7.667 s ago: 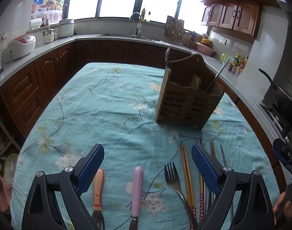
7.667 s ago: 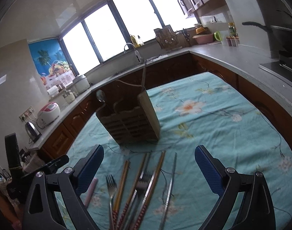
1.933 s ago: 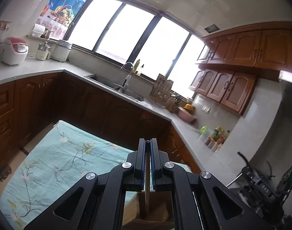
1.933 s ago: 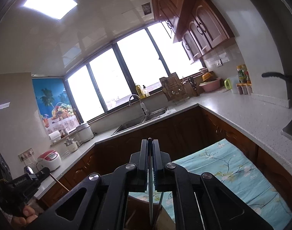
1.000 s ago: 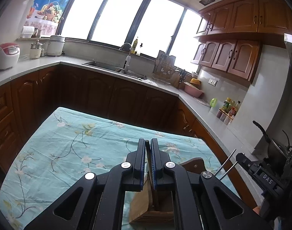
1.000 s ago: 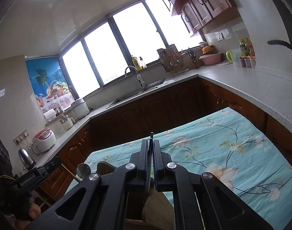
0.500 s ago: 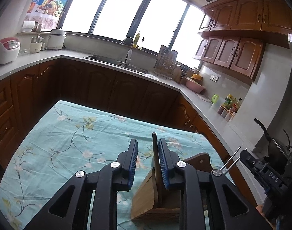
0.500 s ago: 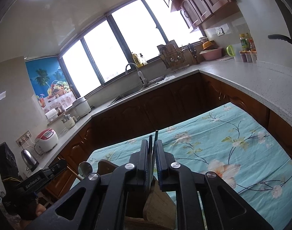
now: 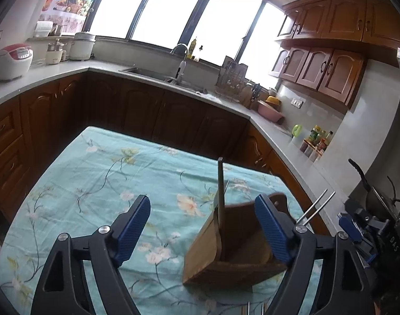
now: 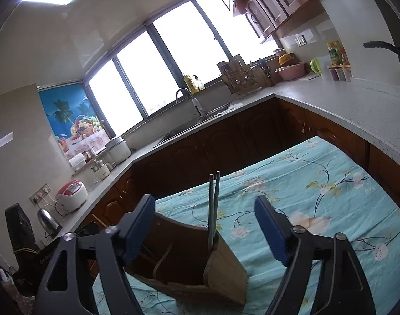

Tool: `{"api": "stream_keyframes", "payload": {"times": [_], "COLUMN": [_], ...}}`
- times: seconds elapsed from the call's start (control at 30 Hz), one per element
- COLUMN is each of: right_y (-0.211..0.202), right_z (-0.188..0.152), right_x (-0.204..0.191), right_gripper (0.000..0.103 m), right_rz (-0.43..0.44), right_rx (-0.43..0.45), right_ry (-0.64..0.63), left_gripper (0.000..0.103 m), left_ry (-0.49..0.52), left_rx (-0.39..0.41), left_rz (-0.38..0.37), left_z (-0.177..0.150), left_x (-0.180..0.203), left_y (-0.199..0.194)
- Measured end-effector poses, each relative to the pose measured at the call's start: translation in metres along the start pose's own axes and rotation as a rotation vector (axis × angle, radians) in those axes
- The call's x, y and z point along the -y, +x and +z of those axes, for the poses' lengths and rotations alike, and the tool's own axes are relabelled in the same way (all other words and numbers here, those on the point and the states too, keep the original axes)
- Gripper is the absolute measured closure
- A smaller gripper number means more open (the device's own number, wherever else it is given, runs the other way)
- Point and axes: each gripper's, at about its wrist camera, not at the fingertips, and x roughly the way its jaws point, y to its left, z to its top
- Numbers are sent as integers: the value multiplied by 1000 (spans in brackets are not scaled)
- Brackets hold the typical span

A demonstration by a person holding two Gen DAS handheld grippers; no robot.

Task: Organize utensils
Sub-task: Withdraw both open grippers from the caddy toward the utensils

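A wooden utensil caddy (image 9: 234, 246) stands on the teal floral tablecloth (image 9: 100, 183). My left gripper (image 9: 202, 229) is open above its left end, where a dark thin utensil handle (image 9: 220, 183) stands upright in a compartment. Two metal chopsticks (image 9: 315, 206) lean out of the caddy's right end. In the right wrist view my right gripper (image 10: 205, 228) is open over the caddy (image 10: 194, 265), and the two metal chopsticks (image 10: 213, 204) stand in its near compartment between the fingers, free of them.
Utensil tips (image 9: 255, 309) lie on the cloth at the bottom edge of the left wrist view. Dark wood cabinets and a grey counter (image 9: 137, 73) ring the table, with a sink, rice cookers and a pan handle (image 10: 381, 46) at the right.
Both grippers have opened wide. The left let go of the dark-handled utensil and the right let go of the metal chopsticks; both now stand in the caddy.
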Motion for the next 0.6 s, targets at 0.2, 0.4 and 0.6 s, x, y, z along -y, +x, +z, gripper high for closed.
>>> {"api": "stream_keyframes", "payload": {"times": [0.2, 0.4, 0.6], "right_y": [-16, -36, -53], "right_z": [-9, -21, -35], "right_x": [-2, -6, -11], "right_gripper": [10, 8, 7], "right_rz": [0, -8, -6], "right_rx": [-17, -34, -68], "right_ry": [1, -2, -5], "left_gripper": [20, 19, 19], "left_ry": [19, 31, 34], "left_rx": [-29, -56, -71], "left_rz": [11, 15, 29], "left_z": [-7, -16, -24], "left_x": [2, 1, 2], "left_y": [-18, -46, -73]}}
